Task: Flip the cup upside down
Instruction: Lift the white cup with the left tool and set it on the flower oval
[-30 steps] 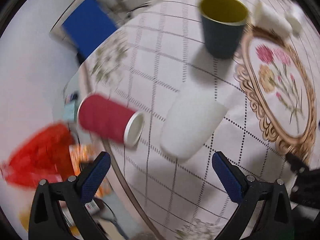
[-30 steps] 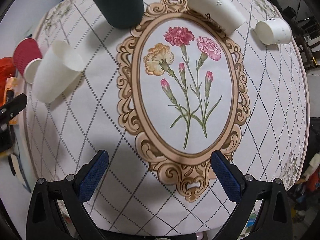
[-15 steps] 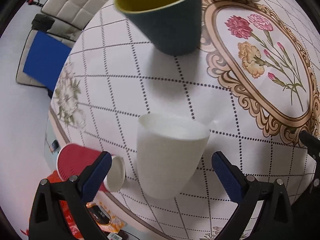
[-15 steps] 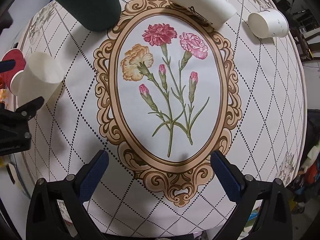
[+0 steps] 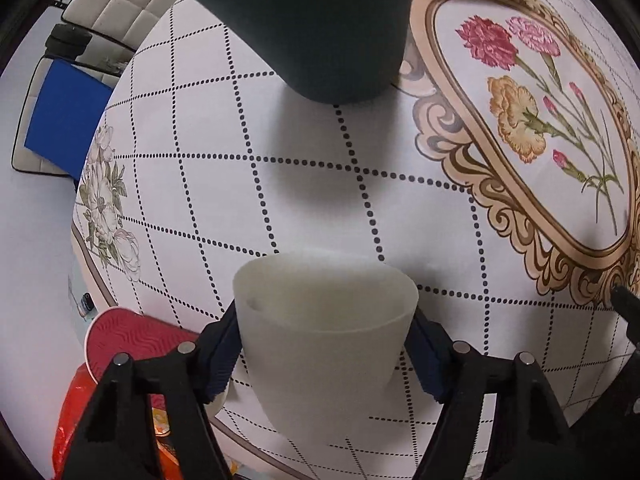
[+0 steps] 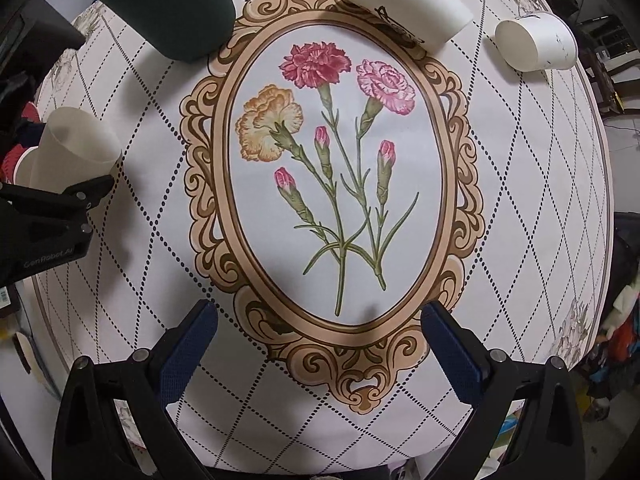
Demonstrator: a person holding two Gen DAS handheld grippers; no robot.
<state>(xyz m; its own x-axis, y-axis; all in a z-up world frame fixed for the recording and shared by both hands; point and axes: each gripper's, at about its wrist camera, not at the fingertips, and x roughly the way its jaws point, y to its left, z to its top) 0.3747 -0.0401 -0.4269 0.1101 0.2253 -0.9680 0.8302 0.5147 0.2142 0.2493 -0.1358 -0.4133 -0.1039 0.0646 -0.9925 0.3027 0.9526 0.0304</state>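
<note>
Cup (image 5: 324,332), white, upright near table's (image 5: 304,184) left edge, clamped at both sides by left gripper (image 5: 326,354), ready for inverting; right gripper (image 6: 320,348) spread wide, empty, over table's near edge.

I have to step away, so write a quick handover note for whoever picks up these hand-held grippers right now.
Left hand-held gripper: pads against both sides of the white cup, which stands mouth up near the table edge.
Right hand-held gripper: open, holding nothing, over the flower print.
Nearby: dark green cup upright, red cup lying on its side.
Done: white cup grasped.
Left: lift it, turn it mouth down, set it on the table, release.
</note>
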